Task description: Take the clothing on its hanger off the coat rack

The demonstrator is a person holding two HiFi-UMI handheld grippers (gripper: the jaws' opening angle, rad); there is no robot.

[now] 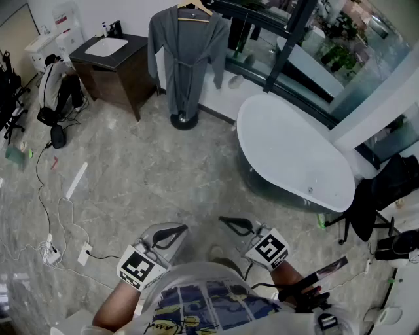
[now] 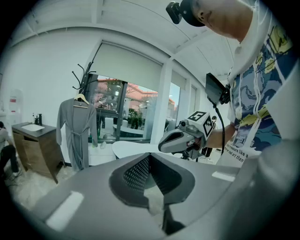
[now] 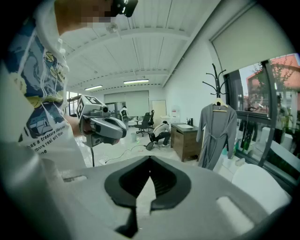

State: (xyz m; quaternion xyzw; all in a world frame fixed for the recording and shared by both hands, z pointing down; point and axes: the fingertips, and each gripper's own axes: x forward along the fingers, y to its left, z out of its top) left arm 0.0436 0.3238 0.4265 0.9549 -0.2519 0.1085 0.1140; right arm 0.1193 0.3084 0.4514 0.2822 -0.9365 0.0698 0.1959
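Observation:
A grey robe (image 1: 185, 59) hangs on a wooden hanger (image 1: 194, 9) from a black coat rack whose round base (image 1: 184, 121) stands on the floor far ahead of me. Both grippers are held low near my body, well short of the robe. My left gripper (image 1: 171, 235) is shut and empty; in its own view its tips (image 2: 149, 157) meet, with the robe (image 2: 75, 133) far off at the left. My right gripper (image 1: 236, 226) is also shut with nothing held; its view shows the robe (image 3: 215, 136) and hanger (image 3: 217, 104) at the right.
A white bathtub (image 1: 294, 157) lies right of the rack. A dark vanity with a sink (image 1: 114, 65) stands at its left, with a person crouching (image 1: 55, 85) beside it. Cables (image 1: 52, 216) trail over the floor at left. A chair draped in black (image 1: 380, 196) is at the right.

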